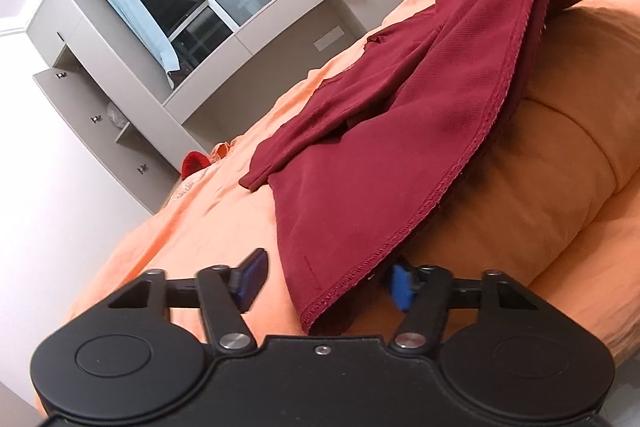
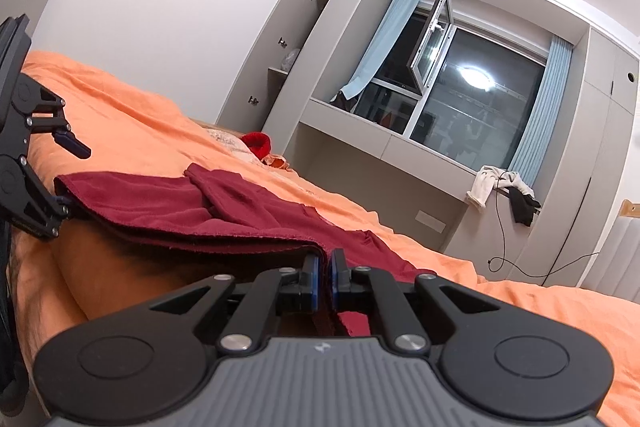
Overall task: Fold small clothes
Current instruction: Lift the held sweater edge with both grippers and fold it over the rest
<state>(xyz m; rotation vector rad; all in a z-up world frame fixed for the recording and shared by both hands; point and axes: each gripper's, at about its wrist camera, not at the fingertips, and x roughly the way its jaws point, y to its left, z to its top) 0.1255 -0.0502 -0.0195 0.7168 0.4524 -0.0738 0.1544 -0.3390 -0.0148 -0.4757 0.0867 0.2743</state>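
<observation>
While the right gripper (image 2: 325, 269) pinches the maroon knit garment's (image 1: 360, 147) stitched hem, the left gripper (image 1: 326, 281) gapes.

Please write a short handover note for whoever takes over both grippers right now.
Right gripper: shut on one corner of the maroon garment, holding it lifted.
Left gripper: open, its jaws on either side of the opposite hem corner, pads not pressing the cloth.
The garment's far part lies on the orange bedsheet, a sleeve folded over its top.
Done: one corner gripped.
Left: close the left gripper on its corner, then make the fold.
</observation>
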